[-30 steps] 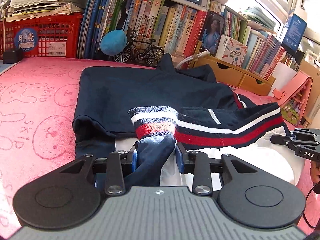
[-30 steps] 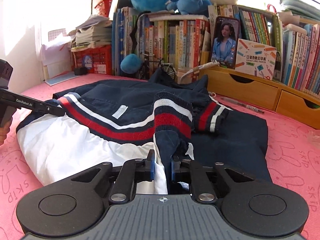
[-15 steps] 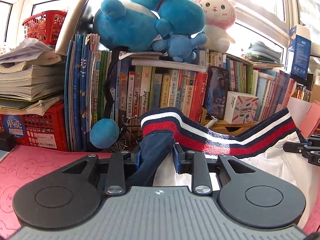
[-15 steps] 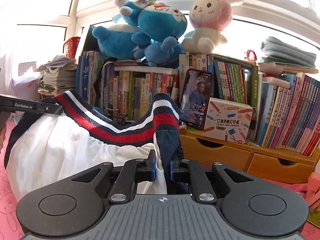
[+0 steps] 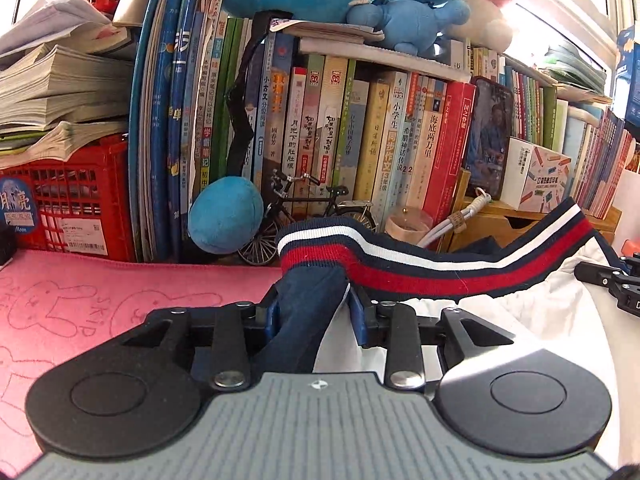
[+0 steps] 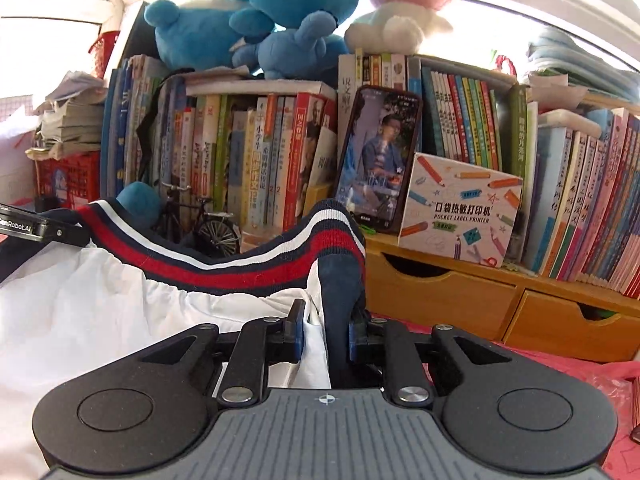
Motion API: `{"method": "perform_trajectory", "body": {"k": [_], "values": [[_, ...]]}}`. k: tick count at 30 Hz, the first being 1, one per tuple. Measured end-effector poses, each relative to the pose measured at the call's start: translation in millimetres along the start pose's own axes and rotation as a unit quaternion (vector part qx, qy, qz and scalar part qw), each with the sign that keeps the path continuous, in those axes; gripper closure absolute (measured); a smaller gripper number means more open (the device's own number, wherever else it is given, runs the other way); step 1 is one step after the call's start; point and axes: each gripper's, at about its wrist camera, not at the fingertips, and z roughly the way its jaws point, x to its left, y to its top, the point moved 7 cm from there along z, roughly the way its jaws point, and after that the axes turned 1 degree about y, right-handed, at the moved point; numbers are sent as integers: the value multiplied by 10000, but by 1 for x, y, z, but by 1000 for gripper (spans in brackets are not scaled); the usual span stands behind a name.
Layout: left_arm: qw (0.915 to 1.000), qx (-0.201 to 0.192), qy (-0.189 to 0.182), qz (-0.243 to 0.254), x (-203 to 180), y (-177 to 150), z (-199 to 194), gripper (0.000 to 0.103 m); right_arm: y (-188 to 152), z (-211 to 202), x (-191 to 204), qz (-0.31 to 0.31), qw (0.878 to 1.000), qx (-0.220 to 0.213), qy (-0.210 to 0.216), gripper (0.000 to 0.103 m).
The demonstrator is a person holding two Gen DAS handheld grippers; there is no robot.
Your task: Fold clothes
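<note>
A navy jacket with a red, white and navy striped hem [image 5: 420, 268] and a white lining [image 5: 520, 320] hangs in the air between my two grippers. My left gripper [image 5: 315, 312] has a navy fold of the hem between its blue pads; its jaws are opening, and the cloth still fills the gap. In the right wrist view the same hem [image 6: 248, 264] sags leftward from my right gripper [image 6: 325, 330], whose jaws are also opening around navy and white cloth. Each gripper's body shows at the edge of the other's view, the right [image 5: 612, 280] and the left [image 6: 36, 226].
A pink rabbit-print mat [image 5: 80, 304] covers the table. Close ahead stands a row of books [image 5: 360, 140] with a model bicycle [image 5: 308, 216], a blue plush ball [image 5: 226, 214], a red crate [image 5: 68, 200], a propped phone [image 6: 380, 160] and wooden drawers [image 6: 480, 300].
The hem was lifted off the folded jacket on the mat and carried toward the bookshelf, which looms larger now. Both pairs of pads stand slightly wider apart than before.
</note>
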Motion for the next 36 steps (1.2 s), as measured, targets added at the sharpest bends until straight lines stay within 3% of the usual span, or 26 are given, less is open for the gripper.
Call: {"method": "perform_trajectory", "body": {"k": [2, 3, 4, 6, 7, 8, 10, 13, 17, 19, 21, 24, 27, 29, 31, 33, 36], "values": [[9993, 301, 181, 90, 1, -5, 18, 62, -2, 15, -3, 48, 9997, 218, -31, 79], [9985, 454, 279, 131, 2, -8, 26, 56, -10, 26, -4, 113, 9989, 448, -45, 70], [9972, 611, 389, 165, 4, -13, 33, 43, -19, 36, -6, 198, 9975, 670, -73, 60], [9950, 799, 573, 144, 9, -19, 41, 24, -32, 44, -12, 470, 9948, 904, -48, 53], [9951, 780, 600, 55, 13, -19, 38, 21, -34, 42, -15, 626, 9936, 936, -41, 49], [9958, 731, 545, -37, 17, -18, 32, 20, -33, 35, -19, 750, 9932, 886, -74, 47], [9964, 637, 543, -125, 24, -17, 14, 17, -29, 12, -24, 828, 9944, 646, -100, 31], [9966, 378, 735, -34, 33, -15, -26, 11, -24, -29, -25, 823, 9961, 313, -11, 23], [9980, 55, 623, -106, 29, -30, -93, 5, -30, -80, 7, 419, 9978, 283, 435, 22], [9994, 50, 317, -136, 18, -47, -123, 2, -34, -97, 40, 184, 9957, 292, 865, 22], [9994, 175, 297, 65, 4, -66, -140, 0, -38, -110, 78, -49, 9906, 297, 1331, 23], [9933, 554, 920, 434, -4, -91, -140, 0, -39, -117, 143, -552, 9809, 224, 1850, 25], [9848, 1073, 1364, -42, 16, -114, -128, 0, -42, -110, 187, -787, 9746, 326, 2072, 36], [9820, 1146, 1449, -404, 29, -118, -127, 0, -49, -100, 195, -838, 9761, 552, 1927, 50], [9789, 1146, 1626, -467, 38, -119, -129, 0, -58, -90, 174, -672, 9825, 842, 1522, 74], [9797, 1148, 1577, -471, 41, -120, -129, 0, -66, -87, 133, -270, 9892, 1054, 978, 77], [9799, 1144, 1583, -416, 40, -120, -129, 0, -82, -97, 50, 117, 9917, 1267, -208, 77]]}}
